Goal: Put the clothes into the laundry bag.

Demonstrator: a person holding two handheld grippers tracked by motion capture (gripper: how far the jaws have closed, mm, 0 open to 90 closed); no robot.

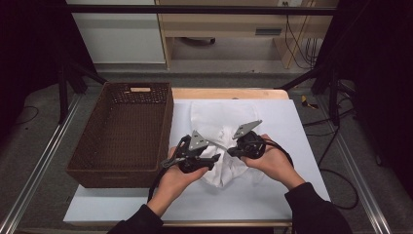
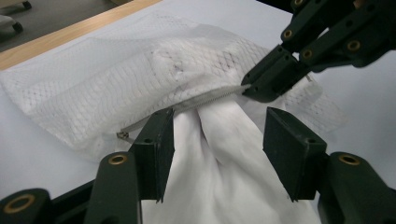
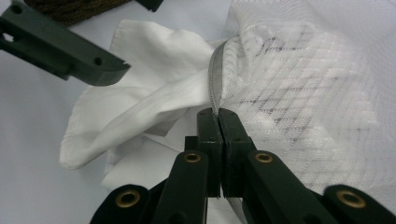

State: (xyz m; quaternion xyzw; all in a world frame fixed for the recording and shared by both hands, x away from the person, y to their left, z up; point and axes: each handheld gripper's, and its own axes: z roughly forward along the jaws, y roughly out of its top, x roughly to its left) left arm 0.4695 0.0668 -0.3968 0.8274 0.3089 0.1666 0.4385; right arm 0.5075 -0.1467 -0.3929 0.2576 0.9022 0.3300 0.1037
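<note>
— How far along was I with the cloth?

— Partway. The white cloth (image 2: pixel 224 154) hung half out of the mesh bag (image 2: pixel 107 84), which lay mid-desk (image 1: pixel 292 146), just beside the wicker basket (image 1: pixel 122 131) at the left edge.

— And the hand-held grippers?

— My right hand-held gripper (image 3: pixel 218 116) was clamped tight on the bag's zipper (image 3: pixel 215 79) edge. My left hand-held gripper (image 2: pixel 217 140) stood open astride the cloth, pads not pressing. I judged that gripping the cloth and working it through the bag's mouth was left to do.
</note>
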